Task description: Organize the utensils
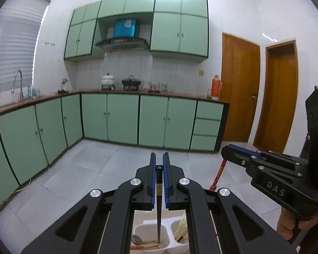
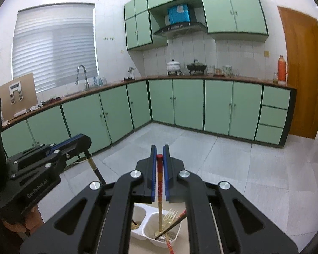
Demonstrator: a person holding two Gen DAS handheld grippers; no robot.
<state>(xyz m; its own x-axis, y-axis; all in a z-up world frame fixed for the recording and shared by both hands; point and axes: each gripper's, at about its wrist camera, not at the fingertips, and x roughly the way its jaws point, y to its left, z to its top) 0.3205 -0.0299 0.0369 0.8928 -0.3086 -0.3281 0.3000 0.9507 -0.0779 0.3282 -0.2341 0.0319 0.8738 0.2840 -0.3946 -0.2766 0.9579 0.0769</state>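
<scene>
Green-fronted cabinets [image 1: 125, 118] run along the kitchen walls under a brown countertop [image 2: 201, 77], with pale floor tiles [image 1: 108, 169] below and a wooden door [image 2: 303, 72] at the right end.

Taking the white divided utensil holder [image 2: 146, 231] as the landmark: it sits low in both wrist views, directly under the two grippers. The left gripper [image 1: 159, 163] has its jaws pressed onto a dark chopstick [image 1: 159, 207], which hangs upright with its tip down inside the holder's left compartment, beside a few wooden utensils lying there. The right gripper [image 2: 159, 151] pinches a red-topped chopstick [image 2: 159, 186] whose pale lower end reaches into the holder's right compartment, next to a yellowish plastic fork [image 2: 169, 214] and another red-patterned stick leaning across the rim. Each gripper appears from the side in the other's view, just beside it and above the holder.
</scene>
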